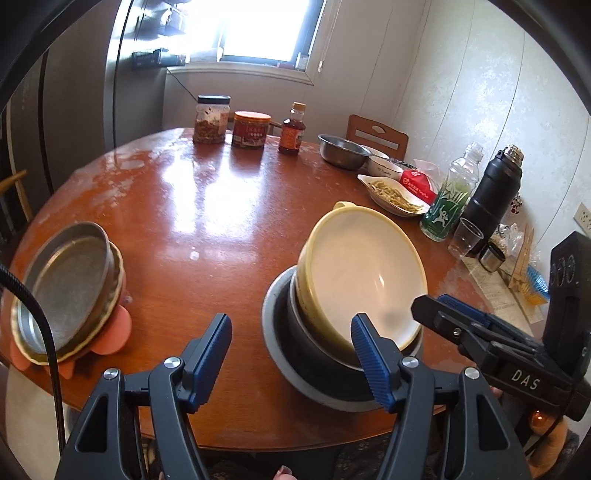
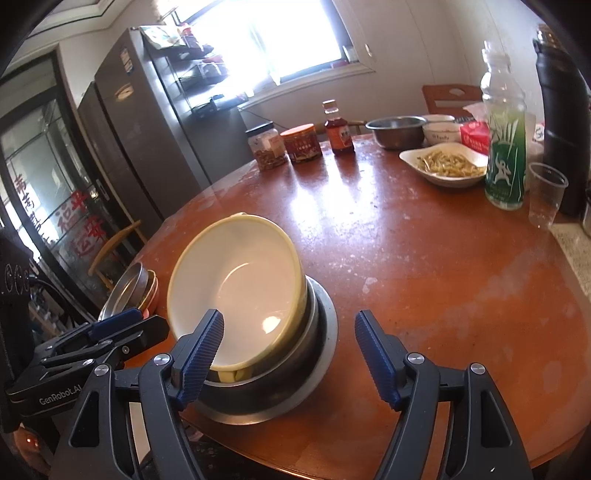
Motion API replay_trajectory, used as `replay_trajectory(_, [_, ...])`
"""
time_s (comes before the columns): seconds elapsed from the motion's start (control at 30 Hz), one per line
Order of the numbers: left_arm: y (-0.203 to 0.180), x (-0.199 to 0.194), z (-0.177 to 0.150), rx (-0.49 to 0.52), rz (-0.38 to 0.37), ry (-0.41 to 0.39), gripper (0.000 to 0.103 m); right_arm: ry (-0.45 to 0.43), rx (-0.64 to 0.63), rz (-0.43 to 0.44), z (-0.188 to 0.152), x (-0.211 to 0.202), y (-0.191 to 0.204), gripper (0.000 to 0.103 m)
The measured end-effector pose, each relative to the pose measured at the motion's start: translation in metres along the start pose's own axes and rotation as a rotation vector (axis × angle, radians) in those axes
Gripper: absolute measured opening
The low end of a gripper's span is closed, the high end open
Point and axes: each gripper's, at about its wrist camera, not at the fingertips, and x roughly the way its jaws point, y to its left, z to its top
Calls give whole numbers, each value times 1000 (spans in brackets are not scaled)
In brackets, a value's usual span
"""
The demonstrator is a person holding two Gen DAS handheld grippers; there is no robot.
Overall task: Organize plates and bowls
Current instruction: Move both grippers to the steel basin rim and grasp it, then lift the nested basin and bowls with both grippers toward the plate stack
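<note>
Both grippers hang over the near edge of a round tabletop (image 1: 207,206), its reddish-brown wood glossy and worn pale in patches. The left gripper (image 1: 291,354) is spread wide with nothing between its ribbed blue pads, and the right gripper (image 2: 290,356) is just as wide and just as empty, its left pad close in front of the bowl's rim.

Just ahead of them a cream plastic bowl (image 1: 364,273), smooth and round with a small tab on its far lip, sits tilted inside a dark metal bowl (image 1: 295,354) with a broad flat grey rim. Off to the left, a dull steel dish (image 1: 62,280) rests in a brass-edged plate on a pink plate (image 1: 114,332) at the tabletop's edge.

Farther back stand two jars (image 1: 212,120) and a sauce bottle (image 1: 292,129), then a steel basin (image 1: 341,151), a white dish of pale strips (image 1: 395,195), a green-labelled bottle (image 1: 448,195), a black flask (image 1: 495,192) and a clear cup (image 1: 466,238). A bright window (image 1: 258,26) and a steel fridge (image 2: 147,110) lie beyond.
</note>
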Motion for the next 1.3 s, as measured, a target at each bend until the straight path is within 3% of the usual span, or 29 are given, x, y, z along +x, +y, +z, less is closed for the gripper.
replay_trajectory(0.3, [6, 24, -1, -37, -21, 43, 76, 55, 33, 11, -5, 20, -5, 76])
replay_trajectory(0.57, [15, 40, -3, -50, -29, 65, 77, 104, 84, 35, -9, 43, -13, 76])
replay_trajectory(0.87, [18, 58, -5, -78, -104, 97, 77, 99, 166, 89, -10, 52, -24, 76])
replay_trajectory(0.97, [18, 63, -5, -96, -134, 111, 76, 95, 187, 110, -11, 53, -26, 72])
replay_trajectory(1.03, [17, 67, -5, -97, -150, 116, 74, 93, 194, 128, -12, 52, -25, 63])
replay_trajectory(1.13, [11, 68, -4, -95, -191, 120, 60, 78, 173, 135, -11, 49, -20, 52])
replay_trajectory(1.3, [9, 66, -2, -85, -163, 115, 59, 68, 157, 113, -9, 49, -18, 49])
